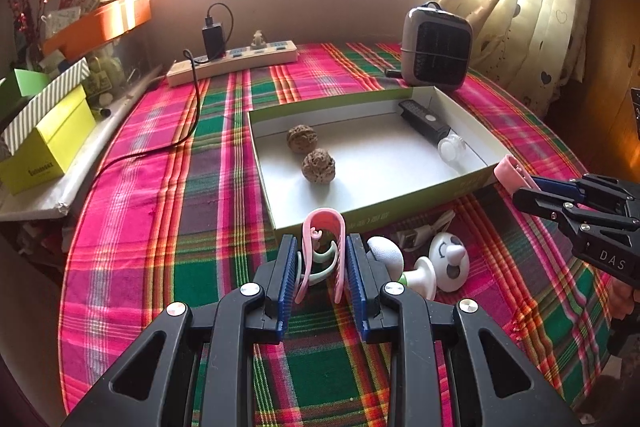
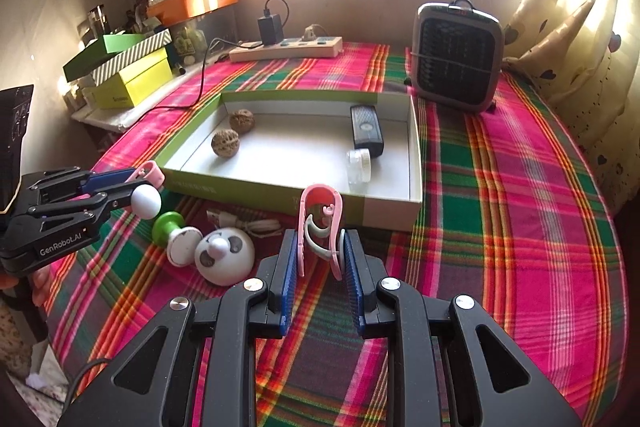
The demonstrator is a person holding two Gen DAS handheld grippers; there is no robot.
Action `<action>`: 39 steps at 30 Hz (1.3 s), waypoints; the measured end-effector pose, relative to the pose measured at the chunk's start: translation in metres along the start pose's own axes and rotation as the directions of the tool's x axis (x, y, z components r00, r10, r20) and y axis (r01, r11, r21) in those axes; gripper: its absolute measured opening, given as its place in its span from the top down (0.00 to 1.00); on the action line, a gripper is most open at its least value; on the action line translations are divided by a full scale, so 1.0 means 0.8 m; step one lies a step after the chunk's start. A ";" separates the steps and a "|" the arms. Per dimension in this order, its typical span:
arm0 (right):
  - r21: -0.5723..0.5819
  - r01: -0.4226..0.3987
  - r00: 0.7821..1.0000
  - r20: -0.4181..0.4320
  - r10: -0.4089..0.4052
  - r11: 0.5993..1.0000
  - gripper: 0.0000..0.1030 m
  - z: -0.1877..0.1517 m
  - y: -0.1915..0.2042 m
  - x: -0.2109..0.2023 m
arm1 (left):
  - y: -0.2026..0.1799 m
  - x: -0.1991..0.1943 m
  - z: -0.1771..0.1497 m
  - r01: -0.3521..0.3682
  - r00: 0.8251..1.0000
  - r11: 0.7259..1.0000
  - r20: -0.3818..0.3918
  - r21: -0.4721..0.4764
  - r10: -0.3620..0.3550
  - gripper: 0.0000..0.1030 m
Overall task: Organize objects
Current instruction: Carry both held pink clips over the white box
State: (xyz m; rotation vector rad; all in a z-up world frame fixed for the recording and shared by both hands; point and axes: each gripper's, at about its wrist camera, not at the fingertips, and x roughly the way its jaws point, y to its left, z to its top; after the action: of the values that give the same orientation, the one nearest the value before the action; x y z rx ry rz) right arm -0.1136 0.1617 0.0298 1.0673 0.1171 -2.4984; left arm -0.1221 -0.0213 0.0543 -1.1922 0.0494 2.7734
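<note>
Left wrist view: left gripper (image 1: 322, 263) at six o'clock, blue pads (image 1: 289, 277) narrowed and clamped on a pink clip (image 1: 326, 227) standing upright, loop at twelve o'clock, a pale green hook inside it. Beyond it, toward twelve o'clock, shallow white tray (image 1: 472, 183) with green outer walls on the plaid tablecloth (image 1: 160, 211); two walnuts (image 1: 318, 166) inside at its ten o'clock part, black remote (image 1: 424, 121) and clear small jar (image 1: 451, 149) at its two o'clock part. Just right of the fingers, at four o'clock, white panda toy (image 1: 450, 261) and white-and-green mushroom toy (image 1: 416, 277) lying on the cloth. At three o'clock, right gripper (image 1: 528, 187) closed on a second pink clip (image 1: 510, 171), just outside the tray's near right corner.

Right wrist view: right gripper (image 2: 322, 255) at six o'clock, narrowed and gripping that second clip (image 2: 320, 211), upright, before the tray's near wall (image 2: 248, 183). Left gripper (image 2: 132, 183) at nine o'clock, holding its clip (image 2: 150, 171). Panda toy (image 2: 224, 255) and mushroom toy (image 2: 176, 233) between the two grippers, at eight o'clock. Grey heater (image 2: 458, 61) at one o'clock, power strip (image 2: 286, 49) at twelve.
</note>
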 end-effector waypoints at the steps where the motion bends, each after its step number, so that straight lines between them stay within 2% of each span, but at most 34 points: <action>1: -0.005 0.002 1.000 0.004 -0.002 1.000 0.77 0.002 0.001 -0.001 | 0.000 0.000 0.002 0.004 1.000 1.000 0.000 0.000 -0.004 0.78; 13: -0.020 -0.004 1.000 0.018 0.004 1.000 0.77 0.039 0.006 0.009 | -0.004 0.010 0.044 0.039 0.999 0.999 0.017 -0.011 -0.038 0.78; 28: -0.011 0.006 1.000 -0.021 -0.006 1.000 0.77 0.086 -0.002 0.057 | -0.015 0.064 0.103 0.067 0.998 0.998 -0.003 -0.016 -0.067 0.78; 39: 0.008 0.008 0.998 -0.058 -0.007 1.000 0.77 0.100 -0.012 0.092 | -0.011 0.101 0.113 0.056 0.997 0.998 -0.045 -0.029 -0.058 0.78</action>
State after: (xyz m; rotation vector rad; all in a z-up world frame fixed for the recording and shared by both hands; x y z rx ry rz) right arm -0.2168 0.1265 0.0329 1.1449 0.1279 -2.4776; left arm -0.2413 0.0025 0.0581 -1.2432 -0.0192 2.7068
